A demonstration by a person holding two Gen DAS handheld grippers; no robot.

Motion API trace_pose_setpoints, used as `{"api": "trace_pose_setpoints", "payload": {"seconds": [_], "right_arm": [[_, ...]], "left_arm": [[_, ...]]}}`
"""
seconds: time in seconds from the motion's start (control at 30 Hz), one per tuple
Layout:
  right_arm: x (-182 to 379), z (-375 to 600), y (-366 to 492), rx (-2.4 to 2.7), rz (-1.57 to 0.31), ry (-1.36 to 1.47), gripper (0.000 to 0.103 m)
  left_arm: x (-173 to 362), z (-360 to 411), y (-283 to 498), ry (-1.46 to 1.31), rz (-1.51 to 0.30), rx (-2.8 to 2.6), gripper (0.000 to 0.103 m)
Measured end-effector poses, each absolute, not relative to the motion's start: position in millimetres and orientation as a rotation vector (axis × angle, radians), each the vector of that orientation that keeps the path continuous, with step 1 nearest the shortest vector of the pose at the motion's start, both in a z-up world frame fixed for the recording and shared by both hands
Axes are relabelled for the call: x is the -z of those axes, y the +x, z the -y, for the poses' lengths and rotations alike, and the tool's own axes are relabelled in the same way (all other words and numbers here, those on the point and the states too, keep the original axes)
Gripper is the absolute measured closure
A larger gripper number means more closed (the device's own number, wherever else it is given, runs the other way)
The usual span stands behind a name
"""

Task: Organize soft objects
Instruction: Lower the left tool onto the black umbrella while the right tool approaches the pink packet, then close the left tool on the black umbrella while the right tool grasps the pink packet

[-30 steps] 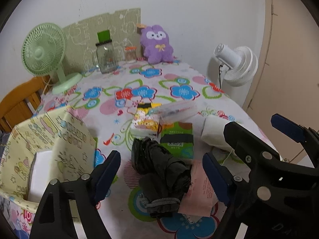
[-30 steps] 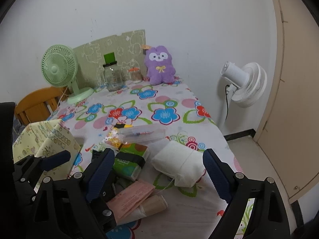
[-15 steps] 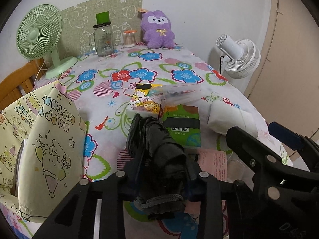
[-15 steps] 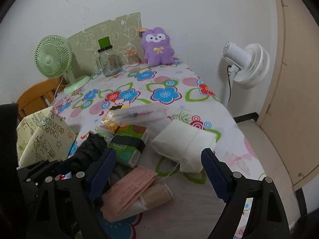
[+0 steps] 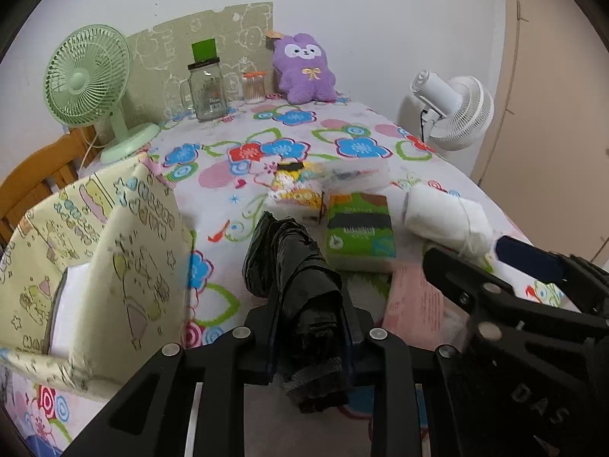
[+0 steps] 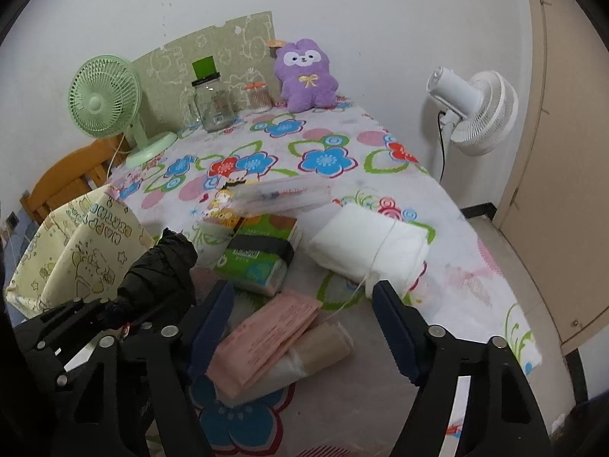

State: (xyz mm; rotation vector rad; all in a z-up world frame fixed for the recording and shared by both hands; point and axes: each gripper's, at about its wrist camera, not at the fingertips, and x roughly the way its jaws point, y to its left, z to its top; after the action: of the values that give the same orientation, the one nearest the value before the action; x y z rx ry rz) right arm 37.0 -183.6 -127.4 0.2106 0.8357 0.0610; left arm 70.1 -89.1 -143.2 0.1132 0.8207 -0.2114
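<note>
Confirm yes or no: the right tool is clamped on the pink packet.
No, the right tool stands open, its pads clear of the pink packet lying between them.

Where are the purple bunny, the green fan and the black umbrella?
purple bunny (image 5: 304, 72): left wrist view, its tummy.
green fan (image 6: 102, 103): right wrist view, grille centre.
black umbrella (image 5: 300, 285): left wrist view, folded canopy.

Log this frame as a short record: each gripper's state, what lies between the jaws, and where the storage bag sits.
left gripper: shut on the black folded umbrella; jaws have just been closing
right gripper: open, jaws have just been closing; pink paper packet lies between them, untouched
white wrapped bundle: on the floral tablecloth, just beyond the right gripper's right finger
green tissue pack: beside the umbrella
storage bag: yellow patterned, upright, left of the umbrella
</note>
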Motion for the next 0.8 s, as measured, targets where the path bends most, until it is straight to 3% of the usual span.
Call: {"api": "trace_pose_setpoints", "payload": {"seconds": [0.13,0.7,0.8], "right_arm": [[137,179,35,-0.063,-0.873,0.221,0.038],[162,170,57,-0.092,-0.995,0.322,0.045],[163,165,61,-0.083,-0.991,0.302,0.051]], "left_arm": [[148,85,66,0.106,-0.823,0.21,0.079],[159,85,73,0.107,-0.843,0.213,0.079],[162,85,77,0.105,-0.856,0.217,0.079]]}}
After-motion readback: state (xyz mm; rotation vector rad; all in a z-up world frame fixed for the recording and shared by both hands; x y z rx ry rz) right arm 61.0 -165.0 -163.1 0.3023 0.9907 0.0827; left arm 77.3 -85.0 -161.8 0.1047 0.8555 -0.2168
